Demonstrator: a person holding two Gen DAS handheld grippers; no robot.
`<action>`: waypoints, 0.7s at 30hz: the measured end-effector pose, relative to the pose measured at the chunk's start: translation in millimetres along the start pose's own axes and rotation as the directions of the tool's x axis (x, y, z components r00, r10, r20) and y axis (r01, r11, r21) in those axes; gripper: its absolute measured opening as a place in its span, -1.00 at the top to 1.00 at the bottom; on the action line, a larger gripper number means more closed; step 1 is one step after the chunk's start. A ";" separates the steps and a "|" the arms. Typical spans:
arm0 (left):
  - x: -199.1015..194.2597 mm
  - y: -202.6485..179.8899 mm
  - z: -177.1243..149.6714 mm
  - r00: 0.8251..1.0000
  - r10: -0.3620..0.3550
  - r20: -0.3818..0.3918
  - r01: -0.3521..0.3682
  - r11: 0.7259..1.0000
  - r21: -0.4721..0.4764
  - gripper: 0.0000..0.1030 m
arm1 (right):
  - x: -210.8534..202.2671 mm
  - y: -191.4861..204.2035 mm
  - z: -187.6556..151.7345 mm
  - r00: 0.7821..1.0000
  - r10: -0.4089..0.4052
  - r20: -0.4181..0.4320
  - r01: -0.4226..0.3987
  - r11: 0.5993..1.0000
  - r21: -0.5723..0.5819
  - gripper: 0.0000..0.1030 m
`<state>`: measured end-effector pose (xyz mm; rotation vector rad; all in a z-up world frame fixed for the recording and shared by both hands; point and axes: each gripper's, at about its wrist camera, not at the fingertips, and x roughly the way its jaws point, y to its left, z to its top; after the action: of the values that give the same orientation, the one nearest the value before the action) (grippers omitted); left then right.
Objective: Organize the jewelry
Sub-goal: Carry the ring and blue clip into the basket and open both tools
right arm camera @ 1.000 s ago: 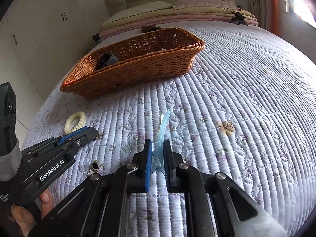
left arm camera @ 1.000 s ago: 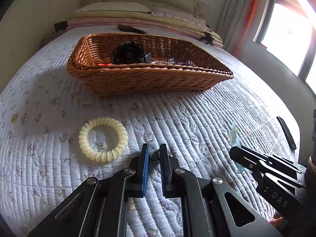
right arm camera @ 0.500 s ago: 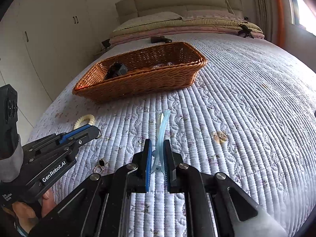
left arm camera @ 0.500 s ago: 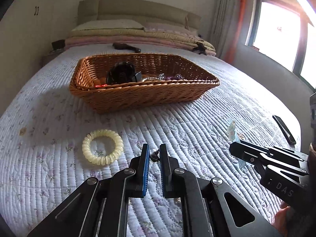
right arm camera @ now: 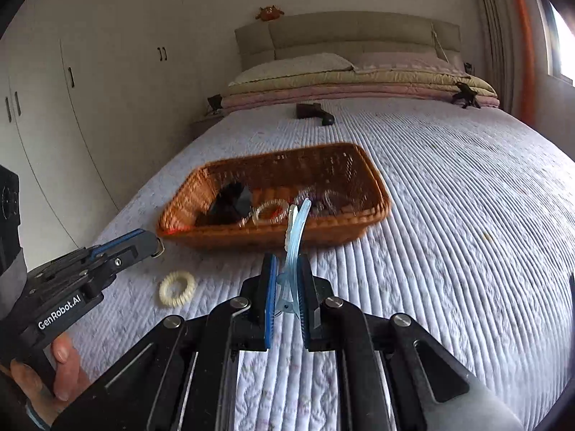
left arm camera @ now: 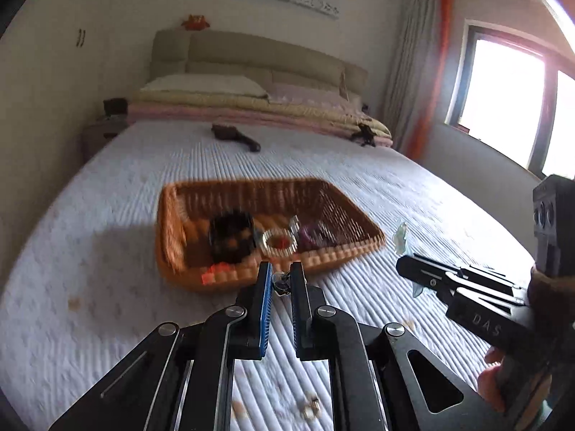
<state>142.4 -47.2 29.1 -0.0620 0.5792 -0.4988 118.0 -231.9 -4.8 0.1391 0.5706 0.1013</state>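
Observation:
A brown wicker basket (left arm camera: 172,251) sits on the quilted bed, blurred by motion, holding a black scrunchie (left arm camera: 231,237), a clear ring and other pieces. My left gripper (left arm camera: 281,280) is shut on a small dark earring (left arm camera: 280,283), held above the bed just before the basket's near rim. My right gripper (right arm camera: 287,269) is shut on a translucent blue hair clip (right arm camera: 294,237) that points up toward the basket (right arm camera: 273,240). A cream spiral hair tie (right arm camera: 177,288) lies on the bed below the left gripper (right arm camera: 158,246).
A small gold earring (left arm camera: 312,409) lies on the quilt under my left gripper. A dark hairbrush (right arm camera: 314,113) and a black clip (right arm camera: 465,95) lie near folded blankets at the headboard. Wardrobes stand on the left, a window on the right.
Both grippers have risen and moved forward toward the basket with their items. The view now looks down into the basket, and the cream hair tie has dropped out of the left wrist view.

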 end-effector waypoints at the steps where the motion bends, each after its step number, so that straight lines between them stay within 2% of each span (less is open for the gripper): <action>1: 6.3 0.9 11.6 1.000 0.011 0.008 -0.011 1.000 0.004 0.81 | 5.6 0.0 12.3 1.000 -0.003 0.012 0.003 1.000 -0.021 0.75; 4: 32.3 5.3 34.1 1.000 0.014 0.001 -0.014 1.000 -0.004 0.81 | 31.6 0.4 40.3 0.999 -0.038 0.021 0.039 0.996 -0.078 0.75; 8: 73.2 16.4 46.1 0.999 0.025 -0.038 -0.026 0.999 -0.031 0.81 | 76.6 -6.9 63.0 0.999 -0.026 -0.037 0.023 0.997 -0.075 0.76; 14: 120.8 29.3 37.2 0.991 -0.029 -0.134 0.012 0.992 -0.123 0.81 | 140.4 -32.8 65.5 0.986 0.014 -0.166 -0.010 1.000 0.029 0.75; 17: 126.4 27.7 31.9 0.990 -0.007 -0.143 -0.008 0.995 -0.102 0.81 | 158.1 -42.4 58.9 0.977 0.020 -0.214 -0.007 0.998 0.059 0.75; 21: 132.7 24.8 29.7 0.988 -0.002 -0.156 -0.013 0.995 -0.094 0.81 | 167.0 -43.8 54.2 0.972 0.011 -0.233 0.003 0.998 0.058 0.75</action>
<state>265.0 -89.9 -18.4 -0.1125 0.7560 -0.4731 289.8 -258.3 -55.2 0.1863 0.8089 0.1061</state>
